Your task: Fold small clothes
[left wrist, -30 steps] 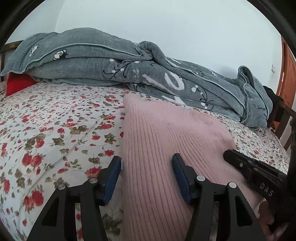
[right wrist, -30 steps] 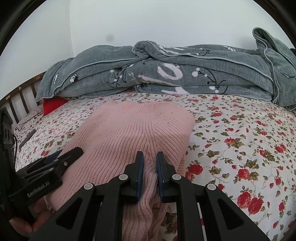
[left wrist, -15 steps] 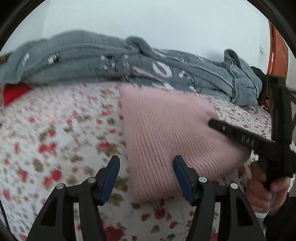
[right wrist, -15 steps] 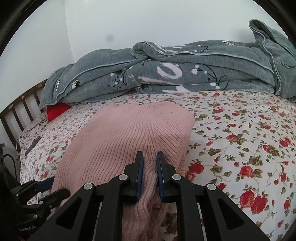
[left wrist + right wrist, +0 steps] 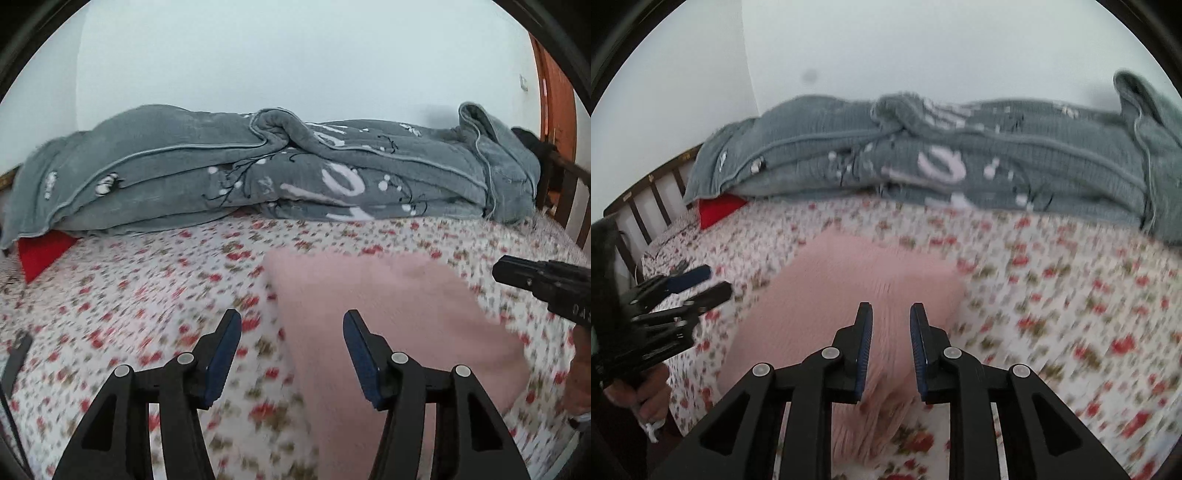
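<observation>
A pink ribbed sweater (image 5: 388,314) lies folded on the flowered bedsheet (image 5: 147,295). My left gripper (image 5: 291,332) hangs above its left edge, jaws wide apart and closing a little, with nothing between them. In the right wrist view the sweater (image 5: 849,288) lies under my right gripper (image 5: 891,321). Its jaws are opening, and the blue pads (image 5: 865,332) stand clear of the knit below. Each gripper shows in the other's view: the right gripper (image 5: 546,288) at the right edge, the left gripper (image 5: 683,291) at the left, held by a hand (image 5: 639,398).
A grey blanket (image 5: 258,177) is heaped along the far side of the bed against the wall. A red pillow (image 5: 40,254) peeks out at its left end. A wooden bed rail (image 5: 646,199) runs on the left. A dark flat object (image 5: 16,354) lies near the bed's left edge.
Both grippers have risen and drawn back from the sweater. The right jaws, which pinched the sweater's near fold, have parted and let it go. The sweater stays flat on the bed.
</observation>
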`<state>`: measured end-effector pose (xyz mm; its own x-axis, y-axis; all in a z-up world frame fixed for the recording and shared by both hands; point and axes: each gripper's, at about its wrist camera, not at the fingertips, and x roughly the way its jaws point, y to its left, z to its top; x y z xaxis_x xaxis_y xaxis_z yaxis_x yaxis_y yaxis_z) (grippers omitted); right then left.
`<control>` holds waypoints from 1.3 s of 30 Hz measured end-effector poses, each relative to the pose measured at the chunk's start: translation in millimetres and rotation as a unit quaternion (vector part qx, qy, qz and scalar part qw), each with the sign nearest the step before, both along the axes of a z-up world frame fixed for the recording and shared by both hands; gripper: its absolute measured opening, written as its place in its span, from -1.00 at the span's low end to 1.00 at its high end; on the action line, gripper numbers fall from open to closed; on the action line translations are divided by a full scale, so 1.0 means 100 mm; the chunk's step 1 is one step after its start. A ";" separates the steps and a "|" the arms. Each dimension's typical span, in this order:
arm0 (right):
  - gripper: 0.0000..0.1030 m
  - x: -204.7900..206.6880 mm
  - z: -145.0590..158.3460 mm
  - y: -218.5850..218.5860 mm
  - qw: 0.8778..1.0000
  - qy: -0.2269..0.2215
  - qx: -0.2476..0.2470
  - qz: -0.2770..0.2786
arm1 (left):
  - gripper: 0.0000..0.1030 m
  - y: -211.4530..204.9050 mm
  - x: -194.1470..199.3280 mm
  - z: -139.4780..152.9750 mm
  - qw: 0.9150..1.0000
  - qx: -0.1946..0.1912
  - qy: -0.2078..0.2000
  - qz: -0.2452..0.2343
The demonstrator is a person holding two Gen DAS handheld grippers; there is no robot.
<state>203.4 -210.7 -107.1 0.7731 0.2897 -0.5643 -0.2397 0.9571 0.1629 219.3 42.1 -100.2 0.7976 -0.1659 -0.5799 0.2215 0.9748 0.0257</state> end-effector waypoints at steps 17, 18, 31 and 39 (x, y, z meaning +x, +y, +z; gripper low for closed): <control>-0.41 0.66 -0.52 -0.05 0.993 0.108 0.054 -0.002 | 0.03 -0.14 0.58 -0.50 0.995 -0.025 0.092 -0.036; -0.22 0.61 -0.48 -0.09 0.993 0.109 0.055 -0.008 | 0.05 -0.06 0.56 -0.49 0.994 -0.037 0.094 -0.032; 0.35 0.66 -0.91 -0.07 0.956 0.229 0.182 0.032 | 0.45 0.50 0.52 -0.95 0.923 -0.304 0.233 -0.040; -0.03 0.91 -0.96 0.10 0.956 0.216 0.198 0.012 | -0.03 0.29 0.76 -0.96 0.919 -0.312 0.238 -0.031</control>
<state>294.4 -201.0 -203.3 0.4833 0.5611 -0.6720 -0.0898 0.7953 0.5995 294.9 71.0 -196.1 0.4564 -0.6212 -0.6370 0.1178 0.7518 -0.6488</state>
